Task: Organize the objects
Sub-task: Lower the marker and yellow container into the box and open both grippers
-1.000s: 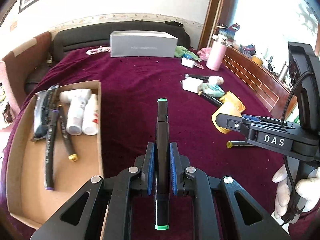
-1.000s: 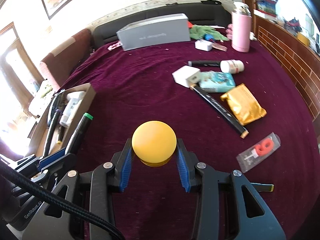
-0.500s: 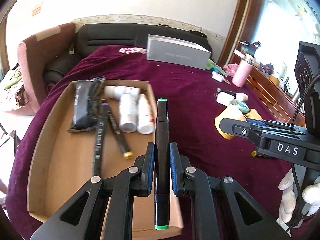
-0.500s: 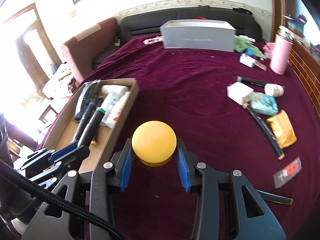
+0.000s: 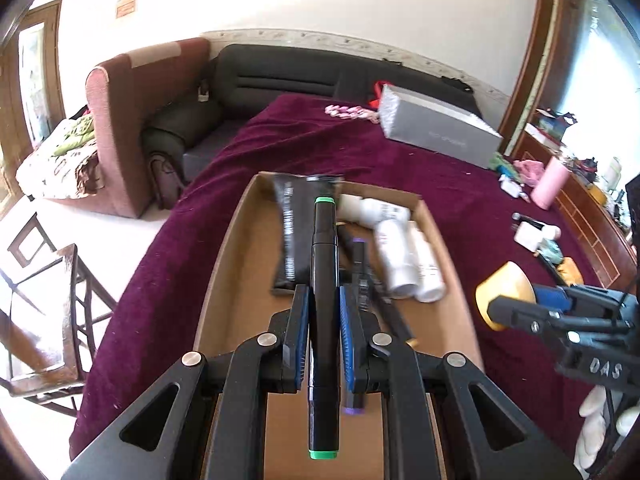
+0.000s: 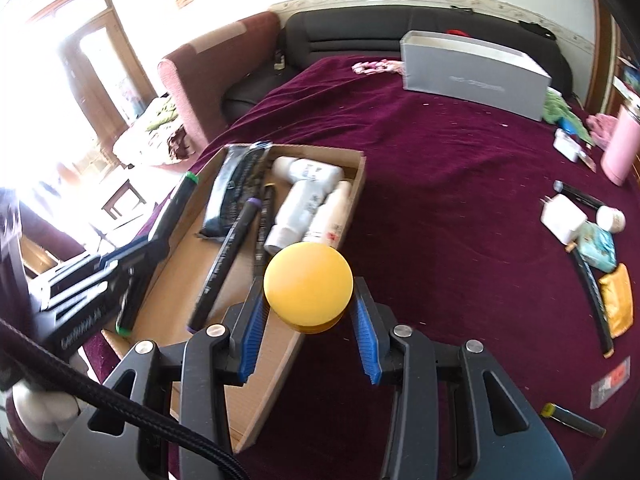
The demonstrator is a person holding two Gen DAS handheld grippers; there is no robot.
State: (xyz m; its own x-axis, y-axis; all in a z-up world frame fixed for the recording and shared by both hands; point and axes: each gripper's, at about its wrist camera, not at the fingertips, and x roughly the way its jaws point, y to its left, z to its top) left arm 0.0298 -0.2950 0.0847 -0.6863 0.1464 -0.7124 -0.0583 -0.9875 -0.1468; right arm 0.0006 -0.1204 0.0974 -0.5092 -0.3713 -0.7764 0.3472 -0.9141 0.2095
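maroon velvet cloth (image 6: 440, 184) covers the surface, and a shallow cardboard tray (image 5: 240, 280) sits near its left edge, holding white bottles (image 6: 308, 196), a black pouch (image 5: 290, 232) and a purple-capped marker (image 6: 224, 268). the left gripper (image 5: 323, 340) is clamped narrow on a black marker with green ends (image 5: 324, 280), its long axis running straight along the fingers and pointing away over the tray toward the far wall. the right gripper (image 6: 308, 320) holds a round yellow object (image 6: 308, 282) between its blue pads, above the tray's right rim. other loose items lie scattered on the cloth to the right.
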